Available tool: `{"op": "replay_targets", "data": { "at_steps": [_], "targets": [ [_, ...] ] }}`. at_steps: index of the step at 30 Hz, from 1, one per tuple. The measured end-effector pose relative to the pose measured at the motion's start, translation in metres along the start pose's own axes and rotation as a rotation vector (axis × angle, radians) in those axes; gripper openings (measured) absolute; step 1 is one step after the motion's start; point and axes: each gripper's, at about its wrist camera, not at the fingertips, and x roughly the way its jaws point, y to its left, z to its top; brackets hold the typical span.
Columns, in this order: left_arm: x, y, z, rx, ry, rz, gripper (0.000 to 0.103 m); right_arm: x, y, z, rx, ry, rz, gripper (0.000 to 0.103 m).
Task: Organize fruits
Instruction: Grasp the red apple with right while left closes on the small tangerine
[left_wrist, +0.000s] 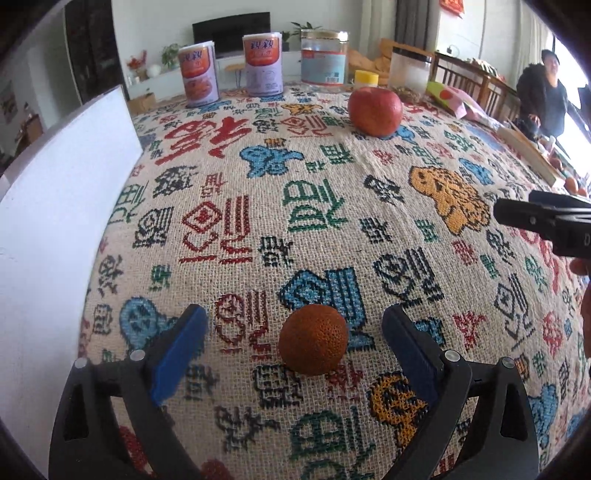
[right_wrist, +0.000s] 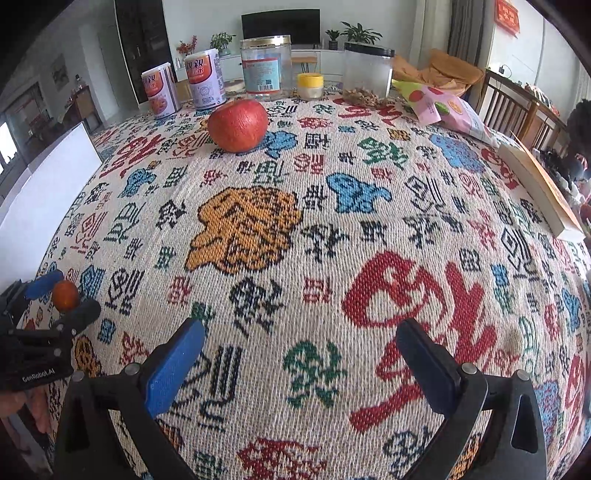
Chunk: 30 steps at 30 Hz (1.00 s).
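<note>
Small orange fruit (left_wrist: 313, 339) with pitted skin, between wide-open left gripper (left_wrist: 293, 334), right gripper (right_wrist: 303, 347) spread empty

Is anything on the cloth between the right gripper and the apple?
No. In the right wrist view, only bare patterned tablecloth lies between the open right gripper and the apple.

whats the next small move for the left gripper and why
Probably close the left gripper: its fingers stand open on either side of the small orange fruit without touching it, and the fruit sits on the tablecloth between them.
</note>
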Motion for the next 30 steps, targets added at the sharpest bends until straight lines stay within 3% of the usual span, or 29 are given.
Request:
{"op": "replay_targets", "data": {
  "at_steps": [3, 7, 10, 12, 13, 17, 21, 25, 28, 29, 30],
  "targets": [
    [0.000, 0.001, 0.000, -0.001, 0.000, -0.002, 0.097, 0.028, 0.016, 0.055, -0.054, -0.032, 0.076, 0.103],
    [0.000, 0.002, 0.000, -0.005, 0.000, -0.002, 0.098, 0.071, 0.043, 0.117, -0.083, -0.078, 0.105, 0.103],
    [0.001, 0.003, -0.001, -0.008, -0.001, -0.003, 0.098, 0.108, 0.060, 0.149, -0.089, -0.022, 0.091, 0.101],
    [0.001, 0.003, -0.001, -0.008, -0.001, -0.004, 0.098, 0.122, 0.060, 0.157, -0.061, 0.015, 0.061, 0.067],
    [0.001, 0.004, -0.001, -0.009, -0.001, -0.004, 0.098, 0.121, 0.057, 0.158, -0.027, 0.008, 0.071, 0.067],
    [0.001, 0.004, -0.001, -0.008, -0.001, -0.003, 0.098, 0.087, 0.044, 0.127, 0.010, -0.006, 0.132, 0.067],
    [0.001, 0.004, 0.000, -0.006, -0.001, -0.001, 0.098, 0.023, 0.030, 0.059, 0.002, 0.015, 0.139, 0.067],
    [0.001, 0.003, 0.000, -0.003, 0.000, 0.004, 0.098, -0.030, 0.020, -0.016, 0.033, 0.022, 0.064, 0.067],
    [0.000, 0.002, 0.000, -0.003, 0.000, 0.005, 0.098, -0.026, 0.020, -0.056, 0.041, 0.034, -0.001, 0.068],
    [0.001, 0.002, 0.000, -0.003, 0.001, 0.005, 0.098, -0.022, 0.021, -0.065, 0.043, 0.004, -0.016, 0.073],
    [0.001, 0.001, 0.000, -0.003, 0.001, 0.006, 0.098, -0.025, 0.025, -0.072, 0.018, -0.068, -0.049, 0.097]
  ]
}}
